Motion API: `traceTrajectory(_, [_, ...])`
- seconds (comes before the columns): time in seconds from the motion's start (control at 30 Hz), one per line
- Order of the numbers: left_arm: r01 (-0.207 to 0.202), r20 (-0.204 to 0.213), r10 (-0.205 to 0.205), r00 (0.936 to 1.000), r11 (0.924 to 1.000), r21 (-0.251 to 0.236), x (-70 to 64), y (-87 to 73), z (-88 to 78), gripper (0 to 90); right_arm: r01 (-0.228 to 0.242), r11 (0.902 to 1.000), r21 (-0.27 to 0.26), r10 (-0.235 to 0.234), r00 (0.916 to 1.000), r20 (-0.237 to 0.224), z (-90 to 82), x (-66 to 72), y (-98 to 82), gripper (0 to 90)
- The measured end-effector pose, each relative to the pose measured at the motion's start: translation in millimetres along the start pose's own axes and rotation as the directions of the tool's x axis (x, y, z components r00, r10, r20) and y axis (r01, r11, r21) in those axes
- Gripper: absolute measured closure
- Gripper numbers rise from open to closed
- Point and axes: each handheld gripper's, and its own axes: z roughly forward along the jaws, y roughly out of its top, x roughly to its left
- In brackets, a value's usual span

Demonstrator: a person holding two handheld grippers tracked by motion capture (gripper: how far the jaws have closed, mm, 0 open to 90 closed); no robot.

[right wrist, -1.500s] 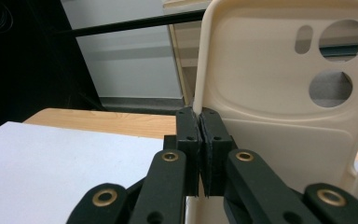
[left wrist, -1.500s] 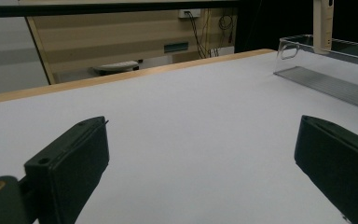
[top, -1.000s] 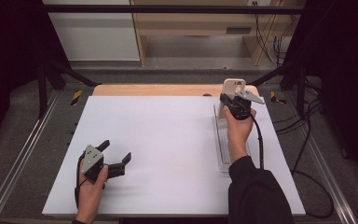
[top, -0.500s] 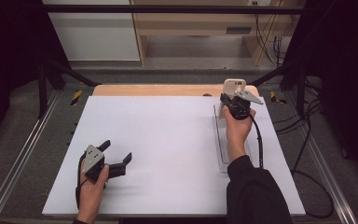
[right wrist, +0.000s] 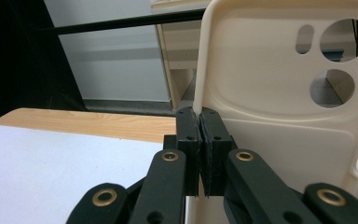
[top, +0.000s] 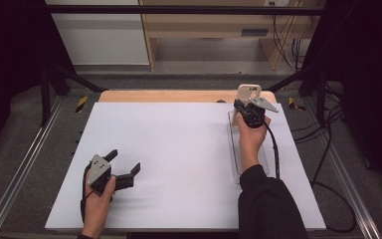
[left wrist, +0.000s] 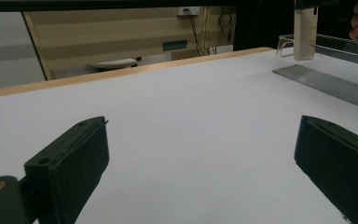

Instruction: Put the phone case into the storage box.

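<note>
A: What am I working over?

B: From my seat, a desk (top: 179, 149) with a white top and a strip of pale wood along its far edge. Metal rails run down both sides, and dark floor lies around it. Beyond the far edge, toward twelve o'clock, I see a light wall panel and a wooden shelf unit (top: 219, 30); cables hang at about one o'clock.

A: And the hands?

B: My left hand (top: 97, 206) sits at roughly seven o'clock on the desk, low over the white top. The left tool (top: 124, 167) points toward two o'clock with its jaws spread wide and nothing between them. My right hand (top: 251, 142) reaches up the right side toward one o'clock, forearm in a dark sleeve, and the right tool (top: 242, 105) points away from me, toward twelve.

A: Is the right tool holding anything?

B: Yes. Its jaws are pinched tight on the left side edge of a cream phone case (right wrist: 279, 93).

A: How does the case sit?

B: Upright, long axis running up and down, camera cutouts at the top end. Its hollow inner face turns toward me. It stands at the far end of a clear tray (top: 235, 149), which lies lengthwise from twelve to six along the desk's right side. Whether the case's bottom touches the tray, I cannot tell.
</note>
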Motion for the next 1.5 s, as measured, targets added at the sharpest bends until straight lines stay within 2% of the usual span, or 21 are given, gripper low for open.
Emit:
traceTrajectory(0.57, [0.002, -0.002, -0.002, 1.0, 1.0, 0.0, 0.7, -0.4, 0.0, 3.1, 0.013, 0.9999, -0.007, -0.013, 0.9999, 0.0, 3.6, 0.1, -2.7, 87.8])
traceTrajectory(0.83, [0.001, 0.001, -0.001, 1.0, 1.0, 0.004, 0.2, -0.6, 0.4, 3.1, -0.002, 1.0, -0.006, 0.002, 1.0, -0.005, 5.3, 0.4, -5.6, 87.8])
traceTrajectory(1.0, [0.003, 0.0, -0.003, 1.0, 1.0, 0.0, 0.4, -0.3, -0.1, 3.1, 0.021, 0.9996, -0.021, -0.021, 0.9998, -0.007, 7.6, 4.5, -7.2, 87.9])
traceTrajectory(1.5, [0.003, 0.003, -0.003, 1.0, 1.0, 0.001, 0.2, -0.7, 0.0, 3.1, 0.007, 0.9986, -0.052, -0.007, 0.9999, 0.009, 10.4, 3.5, -8.4, 87.9])
